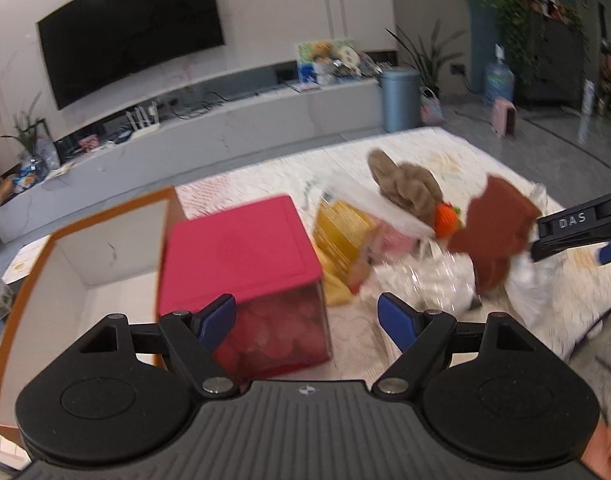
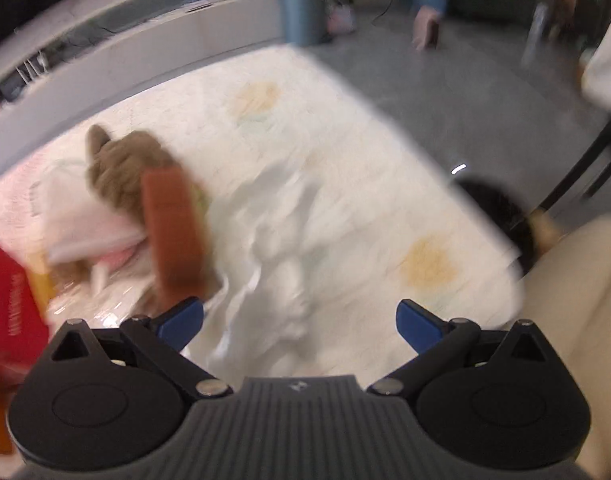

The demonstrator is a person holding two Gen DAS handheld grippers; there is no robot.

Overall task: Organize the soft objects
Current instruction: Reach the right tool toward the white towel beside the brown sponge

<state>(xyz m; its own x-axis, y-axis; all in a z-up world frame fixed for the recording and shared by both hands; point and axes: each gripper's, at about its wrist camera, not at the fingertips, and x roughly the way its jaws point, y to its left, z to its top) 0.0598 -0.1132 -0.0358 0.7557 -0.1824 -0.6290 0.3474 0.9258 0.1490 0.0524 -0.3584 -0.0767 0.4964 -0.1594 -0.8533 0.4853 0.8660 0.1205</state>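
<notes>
My left claw [image 1: 307,320] is spread wide with nothing between the blue pads – it's just hanging over the table's pale patterned cloth [image 1: 445,148]. The left pad sits in front of the pink-lidded box [image 1: 241,248], which has see-through walls with reddish stuff inside, too blurry to say what. Left of that box is the open cardboard box [image 1: 85,256], orange rim, white inside, and from what I can see of it nothing's in there.

The soft stuff is all heaped just right of the pink box: a yellow packet [image 1: 341,232] leaning against it, something pink [image 1: 393,242] tucked behind, crinkly clear plastic [image 1: 429,276] in front, and on top the brown plush [image 1: 409,184] with a little orange strawberry-looking thing [image 1: 447,220] next to it. Right beside that is a rust-brown fabric piece [image 1: 497,224], and white cloth [image 1: 533,280] bunched under it.

My right claw [image 2: 301,320] is also wide open and empty. From the left camera you can see one of its arms reaching in from the right, close to the rust-brown piece, though I can't tell if it's touching. From its own camera – very motion-blurred – the rust-brown piece sits just past its left pad, with the brown plush behind and the white cloth straight ahead.
</notes>
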